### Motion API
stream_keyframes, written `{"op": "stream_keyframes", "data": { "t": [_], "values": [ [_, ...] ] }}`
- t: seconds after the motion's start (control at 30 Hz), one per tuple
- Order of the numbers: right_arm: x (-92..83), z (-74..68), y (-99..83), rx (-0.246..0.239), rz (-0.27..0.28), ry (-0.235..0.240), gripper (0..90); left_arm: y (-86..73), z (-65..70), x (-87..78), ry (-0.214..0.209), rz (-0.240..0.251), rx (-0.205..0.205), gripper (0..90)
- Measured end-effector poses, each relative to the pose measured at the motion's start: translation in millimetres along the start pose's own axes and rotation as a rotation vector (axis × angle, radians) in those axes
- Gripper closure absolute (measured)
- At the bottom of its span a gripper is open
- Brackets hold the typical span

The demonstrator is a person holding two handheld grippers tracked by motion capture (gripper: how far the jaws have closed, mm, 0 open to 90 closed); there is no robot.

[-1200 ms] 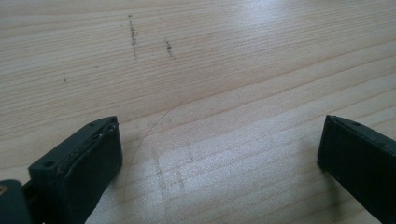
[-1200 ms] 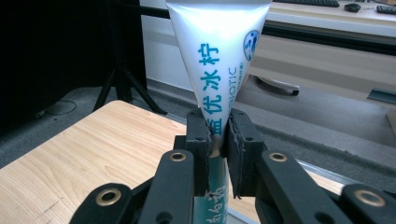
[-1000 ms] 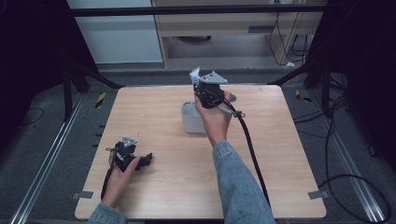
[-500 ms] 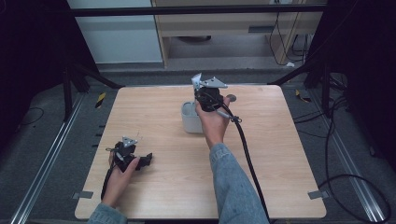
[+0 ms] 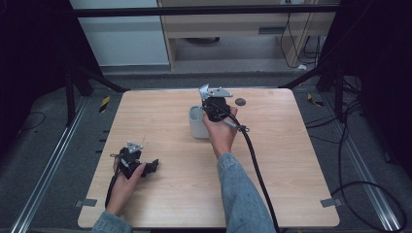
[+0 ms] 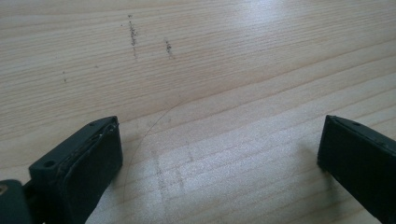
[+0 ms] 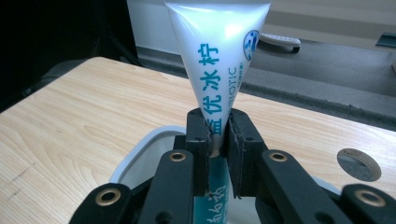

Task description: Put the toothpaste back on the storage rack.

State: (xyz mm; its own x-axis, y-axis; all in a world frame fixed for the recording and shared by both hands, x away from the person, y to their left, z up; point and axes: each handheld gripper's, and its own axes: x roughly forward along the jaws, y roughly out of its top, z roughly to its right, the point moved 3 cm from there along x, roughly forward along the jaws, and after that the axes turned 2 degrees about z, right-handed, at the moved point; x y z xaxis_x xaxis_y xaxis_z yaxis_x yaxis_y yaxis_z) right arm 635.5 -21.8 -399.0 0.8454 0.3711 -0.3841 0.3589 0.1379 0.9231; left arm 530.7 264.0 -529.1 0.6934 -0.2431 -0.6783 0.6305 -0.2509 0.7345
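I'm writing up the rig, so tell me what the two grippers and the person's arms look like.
Both the left gripper and the right gripper are black, each topped by a grey three-cornered plate. Each has two flat black jaws; the right one's linkage arms carry brass-coloured rivets. A thick black cable trails from the right gripper toward the table's near edge. The person wears blue denim-like sleeves.

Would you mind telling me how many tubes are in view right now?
1. The white tube with blue print is pinched in the right gripper, upright over the white cup at the table's middle. The cup's inside is partly hidden, so another could be there.
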Motion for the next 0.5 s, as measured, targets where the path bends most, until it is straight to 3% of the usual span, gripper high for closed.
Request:
{"op": "stream_keyframes", "data": {
  "t": [0.5],
  "values": [
    [4.4,-1.0,-7.3,0.014,-0.022,0.008,79.9,0.0,0.0,0.0,0.000,0.000,0.000,0.0]
  ]
}}
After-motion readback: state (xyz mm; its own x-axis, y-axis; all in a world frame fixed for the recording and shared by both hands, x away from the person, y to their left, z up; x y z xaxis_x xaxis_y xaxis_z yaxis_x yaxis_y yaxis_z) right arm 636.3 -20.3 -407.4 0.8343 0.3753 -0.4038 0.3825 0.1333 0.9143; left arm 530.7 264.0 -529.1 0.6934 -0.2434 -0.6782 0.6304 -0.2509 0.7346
